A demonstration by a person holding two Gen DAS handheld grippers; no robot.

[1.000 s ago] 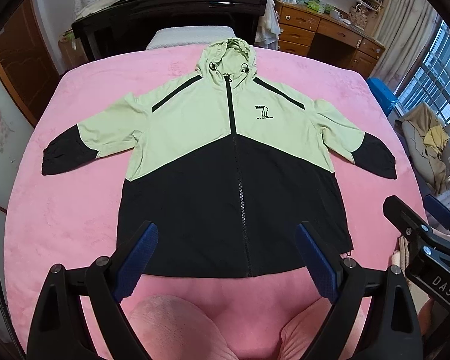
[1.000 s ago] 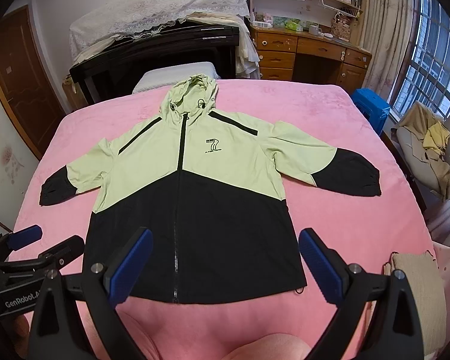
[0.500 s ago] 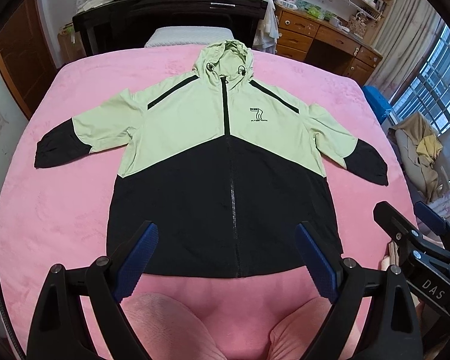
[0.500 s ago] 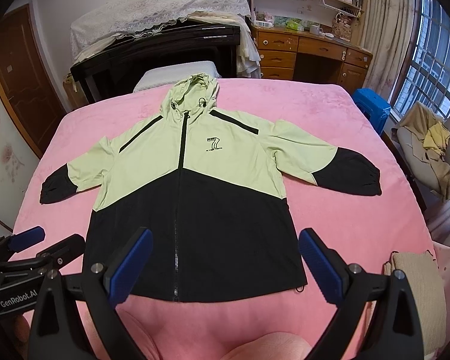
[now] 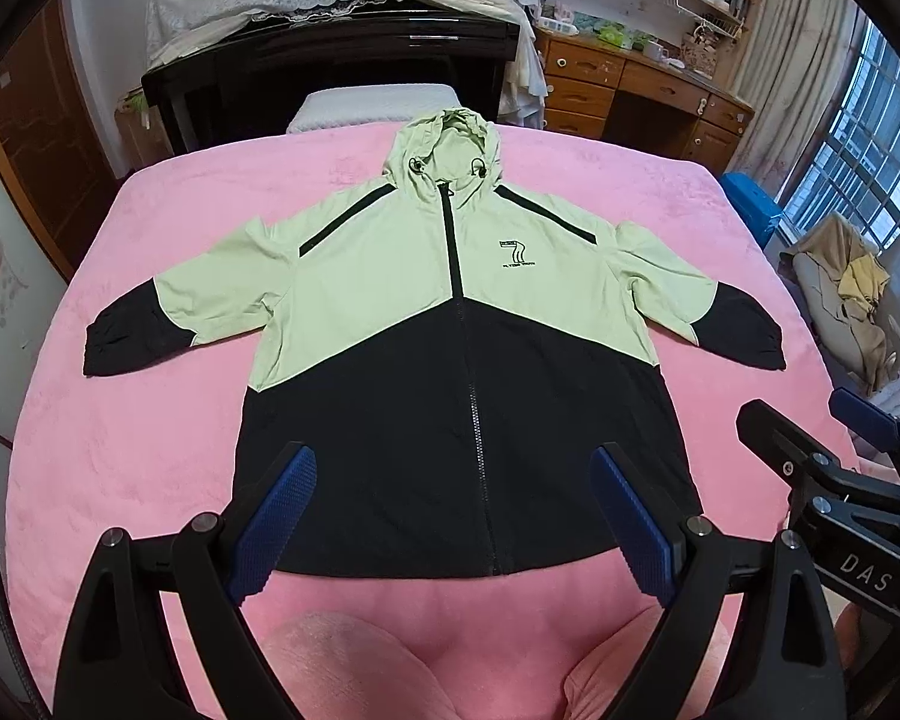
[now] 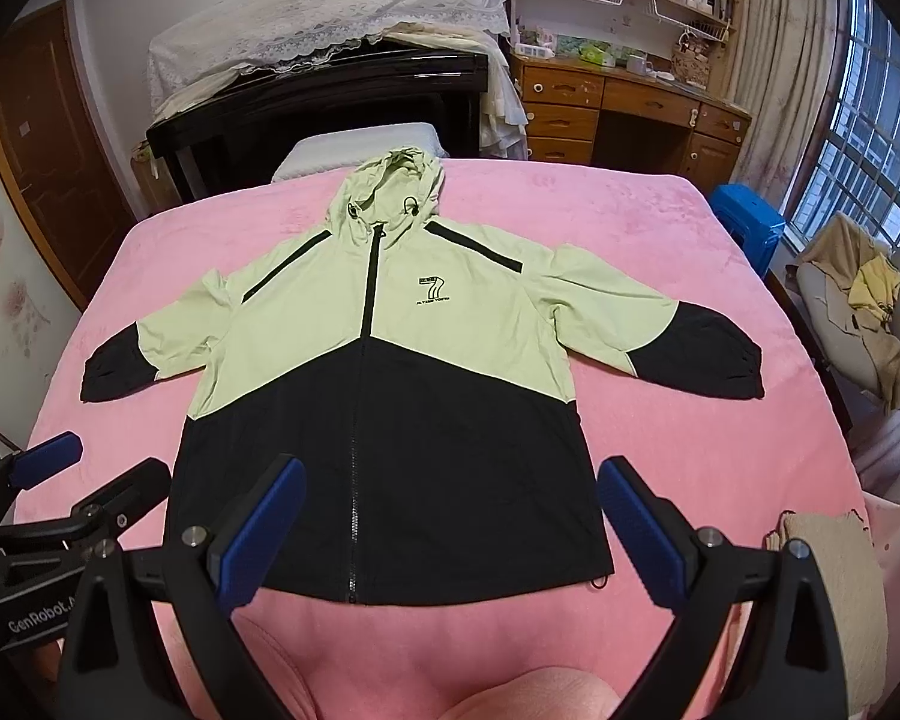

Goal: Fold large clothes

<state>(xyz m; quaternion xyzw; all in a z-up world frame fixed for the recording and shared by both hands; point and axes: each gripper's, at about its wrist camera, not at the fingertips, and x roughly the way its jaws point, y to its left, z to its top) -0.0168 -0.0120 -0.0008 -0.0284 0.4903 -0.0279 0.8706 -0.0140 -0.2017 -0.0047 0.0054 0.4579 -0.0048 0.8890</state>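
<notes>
A hooded jacket (image 5: pixel 450 324), light green on top and black below, lies flat and face up on the pink bed (image 5: pixel 150 420), zip closed, both sleeves spread out. It also shows in the right wrist view (image 6: pixel 390 360). My left gripper (image 5: pixel 453 510) is open and empty, held above the jacket's black hem. My right gripper (image 6: pixel 450 522) is open and empty, also above the hem. The right gripper also shows at the right edge of the left wrist view (image 5: pixel 834 468); the left gripper shows at the left edge of the right wrist view (image 6: pixel 60 492).
A black piano (image 5: pixel 330 66) under a lace cloth stands beyond the bed's head, with a white pillow (image 5: pixel 372 111). A wooden desk (image 5: pixel 642 90) is at the back right, a blue bin (image 5: pixel 750 204) and a chair piled with clothes (image 5: pixel 852 294) at the right. A beige cloth (image 6: pixel 822 534) lies at the bed's near right.
The left wrist view has tilted up and shifted left, so the jacket sits more centred and the room shows more. The right gripper has barely moved. Both stay open.
</notes>
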